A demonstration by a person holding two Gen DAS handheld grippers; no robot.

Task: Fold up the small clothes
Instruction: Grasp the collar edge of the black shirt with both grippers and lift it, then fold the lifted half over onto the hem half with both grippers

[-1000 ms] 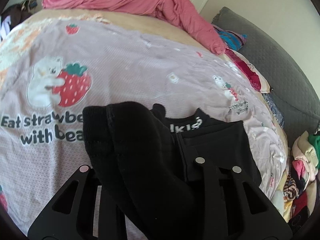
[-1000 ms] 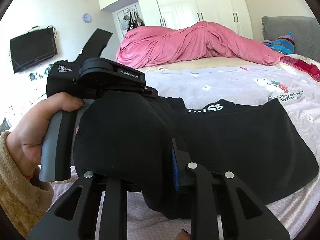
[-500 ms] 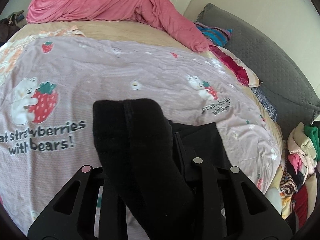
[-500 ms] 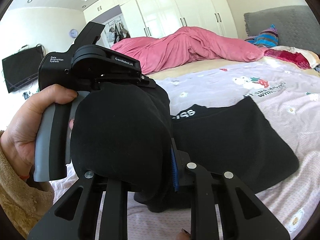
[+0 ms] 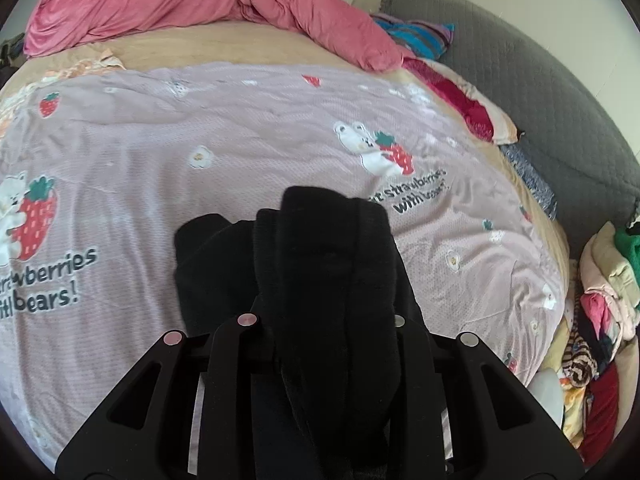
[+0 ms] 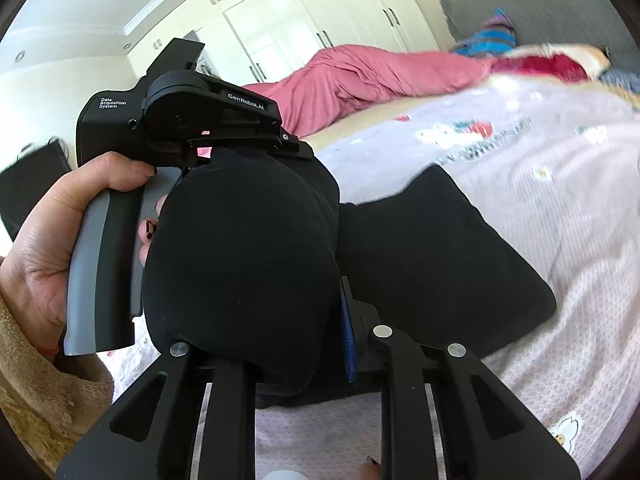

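A small black garment (image 5: 328, 280) is bunched up between the fingers of my left gripper (image 5: 324, 324), which is shut on it and has its tips hidden by the cloth. In the right wrist view my right gripper (image 6: 280, 344) is also shut on a thick fold of the same black garment (image 6: 240, 264); a blue pad (image 6: 347, 340) shows at the cloth's edge. The rest of the garment (image 6: 440, 264) lies flat on the lilac sheet to the right. A person's hand (image 6: 48, 232) holds the left gripper's handle (image 6: 100, 272) close beside the fold.
The bed carries a lilac sheet with strawberry and bear prints (image 5: 240, 128). A pink duvet (image 5: 192, 0) is heaped at the far side. A grey quilted headboard (image 5: 540, 92) and pillows (image 5: 472, 104) lie to the right. Piled clothes (image 5: 600, 300) sit past the bed's right edge.
Both grippers have carried the lifted black fold to the right across the bed. The white lettering on the waistband is now covered, and less of the garment lies flat.
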